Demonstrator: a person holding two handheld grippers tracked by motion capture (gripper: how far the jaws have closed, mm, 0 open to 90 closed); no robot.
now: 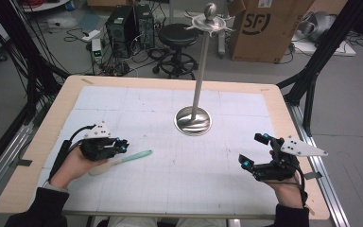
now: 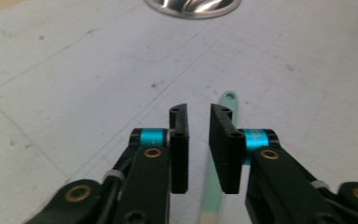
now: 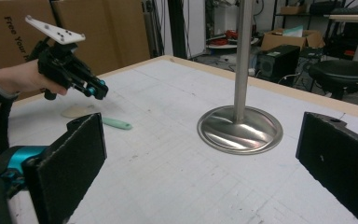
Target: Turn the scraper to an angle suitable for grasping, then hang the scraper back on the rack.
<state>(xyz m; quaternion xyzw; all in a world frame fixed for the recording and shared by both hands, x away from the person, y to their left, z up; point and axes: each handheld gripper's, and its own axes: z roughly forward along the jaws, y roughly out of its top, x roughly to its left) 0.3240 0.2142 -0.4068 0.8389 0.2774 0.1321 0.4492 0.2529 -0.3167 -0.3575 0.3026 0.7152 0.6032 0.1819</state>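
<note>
Spatula (image 1: 123, 160) with mint handle and cream blade lies flat just under my left gripper (image 1: 121, 143), jaws narrowly parted around nothing; it looks light and slick, so I'd pinch mid-handle, while my right gripper (image 1: 254, 151) gapes wide, empty.

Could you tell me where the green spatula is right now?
The green spatula lies on the table's left side, just beneath the left gripper.

"SF" on one cardboard box (image 1: 260, 28); "Free Your" on another (image 3: 9, 32).
</note>
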